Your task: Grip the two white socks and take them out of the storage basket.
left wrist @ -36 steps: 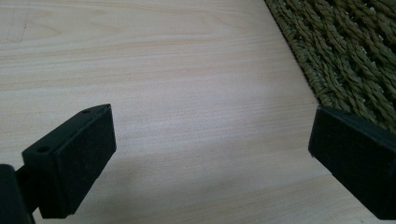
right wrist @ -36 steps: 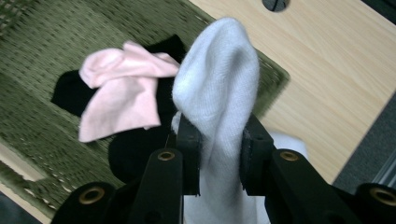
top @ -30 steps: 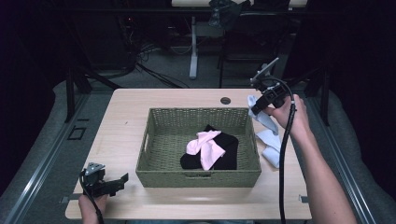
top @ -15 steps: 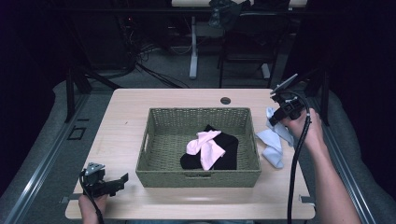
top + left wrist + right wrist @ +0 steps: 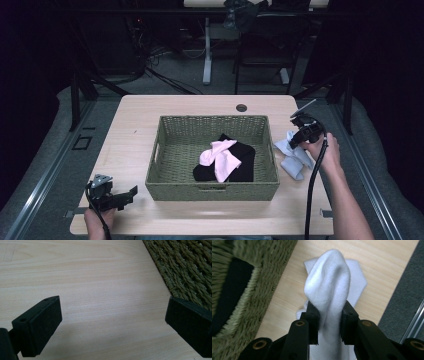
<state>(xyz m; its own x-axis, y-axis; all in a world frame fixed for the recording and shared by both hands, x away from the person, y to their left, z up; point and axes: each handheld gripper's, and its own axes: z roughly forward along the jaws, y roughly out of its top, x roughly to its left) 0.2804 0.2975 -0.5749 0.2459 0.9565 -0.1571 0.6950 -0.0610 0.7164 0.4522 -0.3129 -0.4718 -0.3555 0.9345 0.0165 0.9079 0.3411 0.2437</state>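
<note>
My right gripper [image 5: 329, 323] is shut on a white sock [image 5: 328, 287], whose toe end bulges up past the jaws. From the high view that gripper [image 5: 301, 134] hangs low over the table to the right of the woven basket [image 5: 165, 150], just above more white socks [image 5: 295, 162] lying on the wood. A pink sock [image 5: 220, 157] and a black garment [image 5: 247, 162] lie inside the basket. At the table's front left corner my left gripper [image 5: 120, 198] rests near the basket; in its own view the left gripper [image 5: 112, 322] stands open above bare wood.
A dark round hole [image 5: 241, 107] sits in the table [image 5: 135, 125] behind the basket. The basket's woven wall [image 5: 185, 270] lies close to the left gripper's right jaw. Grey floor [image 5: 402, 300] shows just past the table's right edge.
My right hand has come down and toward the table's right side with the white sock, from above the basket's far right corner to just above the socks on the wood. The left gripper stayed put.
</note>
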